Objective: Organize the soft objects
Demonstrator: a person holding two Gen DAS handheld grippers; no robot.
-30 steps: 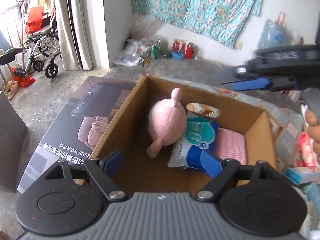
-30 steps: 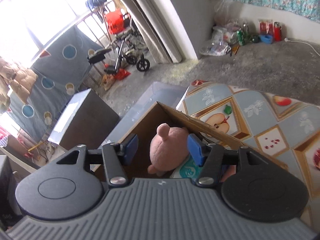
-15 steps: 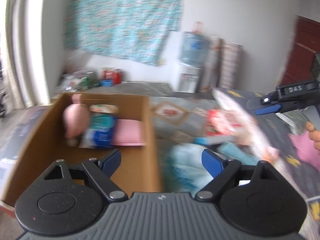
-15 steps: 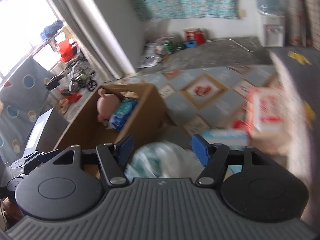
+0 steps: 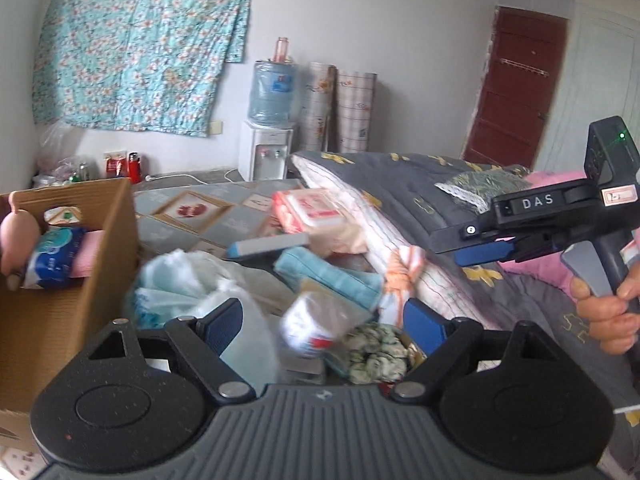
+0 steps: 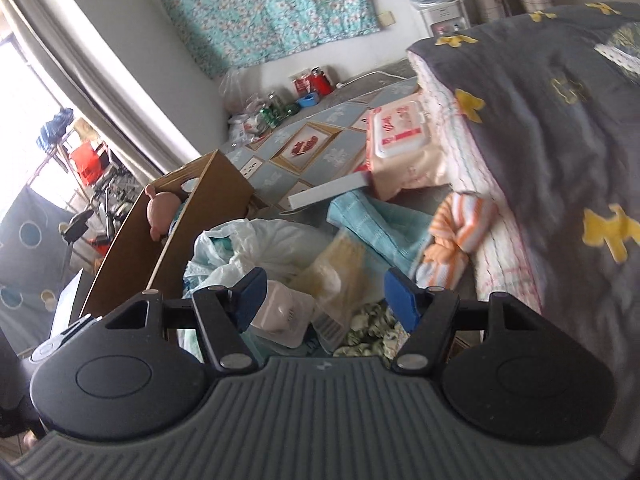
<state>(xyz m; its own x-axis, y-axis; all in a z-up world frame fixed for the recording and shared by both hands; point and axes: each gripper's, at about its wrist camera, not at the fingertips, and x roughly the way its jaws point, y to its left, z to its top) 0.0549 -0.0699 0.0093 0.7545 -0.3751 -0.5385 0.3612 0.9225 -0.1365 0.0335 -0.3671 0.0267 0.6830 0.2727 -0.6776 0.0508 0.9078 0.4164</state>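
- Far left: cardboard box on the floor, open top. Inside I see a pink plush, a blue-white pack leaning on it, and a pink cloth to the right of the pack.
- Just beside the box: white plastic bag w/ pale blue stuff inside, crumpled, touching the box wall in the right wrist view.
- Left tongs spread wide, nothing between them, hovering over the pile. A small wrapped white item sits under the gap – blurred, prob. a tissue roll, can't be sure.
- Mid pile: teal towel, a flat white box resting above it, green-patterned cloth near my right fingertip.
- Behind those: pink wet-wipes pack lying against the bed edge.
- Orange-striped cloth bunched against the side of the bed, which has a grey quilt w/ yellow shapes.
- Right tongs also wide apart and empty, above the pile; seen in the left view at far right, held in my hand.
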